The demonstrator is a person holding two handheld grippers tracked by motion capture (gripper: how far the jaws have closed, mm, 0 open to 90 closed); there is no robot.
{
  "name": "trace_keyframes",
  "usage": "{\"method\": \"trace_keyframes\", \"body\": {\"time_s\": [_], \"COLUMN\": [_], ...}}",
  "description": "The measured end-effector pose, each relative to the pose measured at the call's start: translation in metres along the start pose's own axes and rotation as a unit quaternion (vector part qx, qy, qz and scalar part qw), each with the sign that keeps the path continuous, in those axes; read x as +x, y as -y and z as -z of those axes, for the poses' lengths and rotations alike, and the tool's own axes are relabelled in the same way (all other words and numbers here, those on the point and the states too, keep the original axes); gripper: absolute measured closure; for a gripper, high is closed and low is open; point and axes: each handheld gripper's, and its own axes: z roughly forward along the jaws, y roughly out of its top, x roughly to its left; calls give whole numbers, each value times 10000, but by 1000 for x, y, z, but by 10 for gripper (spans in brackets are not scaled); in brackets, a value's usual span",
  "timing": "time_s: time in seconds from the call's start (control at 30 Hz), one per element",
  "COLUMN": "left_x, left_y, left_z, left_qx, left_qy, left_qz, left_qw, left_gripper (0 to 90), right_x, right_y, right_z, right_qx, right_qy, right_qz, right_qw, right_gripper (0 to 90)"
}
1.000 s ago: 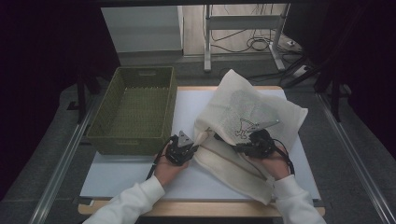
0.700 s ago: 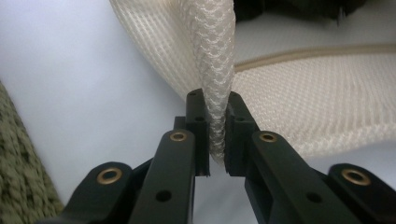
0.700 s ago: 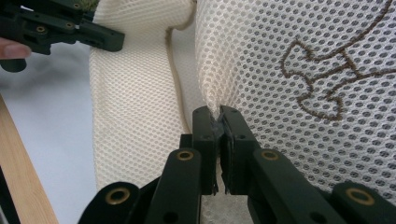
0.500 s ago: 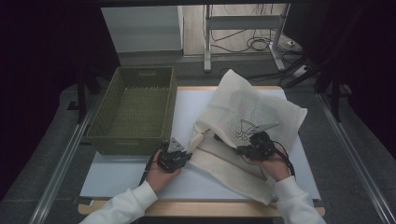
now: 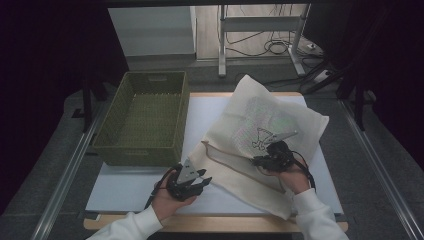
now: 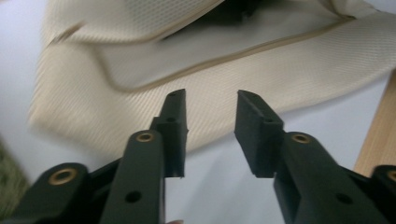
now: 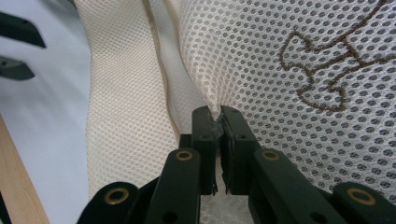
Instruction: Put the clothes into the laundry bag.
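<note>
On the white table top (image 5: 150, 187): a cream mesh bag (image 5: 260, 125) lies spread out, and every place below is given from it.
Mesh bag: crumpled and partly folded over itself, with a beige-trimmed edge (image 6: 243, 53) running across its near part; one far corner reaches past the table's far edge. A brown stitched design (image 7: 327, 70) sits on its upper layer.
Right gripper (image 5: 260, 161): over the bag's near-right part, held by the person's right hand (image 5: 295, 177). In the right gripper view its jaws stand almost together with a pinch of mesh pressed between the pads, just beside the stitched design. The fabric rises from that pinch in a small fold.
Left gripper (image 5: 204, 181): off the bag, just beside its near-left edge, over bare table top, in the person's left hand (image 5: 167, 200). Its jaws have just been opening; they stand at a moderate gap with nothing between them. In the left gripper view (image 6: 210, 126) the jaw tips point toward the bag's trimmed edge, and the fabric lies beyond them, untouched.
Green woven basket (image 5: 142, 117): to the left of the bag, close to it but apart, standing upright.
Wooden table edge (image 5: 215, 222): runs along the near side, below the bag's lowest corner.
Sleeves: white, entering from the near side on both arms.
</note>
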Motion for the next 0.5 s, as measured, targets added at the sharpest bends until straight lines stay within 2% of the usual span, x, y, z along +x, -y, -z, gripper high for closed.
{"method": "trace_keyframes", "body": {"time_s": [0.03, 0.1, 0.17, 0.23, 0.27, 0.37, 0.5], "left_x": [1, 8, 19, 32, 36, 43, 47], "left_y": [-3, -7, -7, -3, -1, 4, 10], "left_z": [-4, -19, -35, -47, -51, -55, -55], "left_qx": [35, 143, 283, 464, 514, 606, 682], "left_qy": [53, 151, -26, 40, 7, -50, -179], "left_qz": [33, 222, 305, 632, 681, 749, 681], "left_qw": [10000, 9995, 9991, 9969, 9964, 9953, 9952], "left_gripper": [707, 751, 777, 802, 808, 820, 823], "right_x": [0, 0, 0, -1, -1, -2, 4], "right_y": [0, -1, -1, 0, 0, 1, 2], "right_z": [0, 0, 0, 0, 0, -2, -8], "right_qx": [5, -2, -2, -3, 11, 18, 165], "right_qy": [2, 3, -13, -28, -32, -52, -127], "right_qz": [8, 15, 10, 2, 10, 5, 144], "right_qw": [10000, 10000, 10000, 10000, 10000, 10000, 9997], "right_gripper": [845, 846, 846, 845, 845, 846, 851]}}
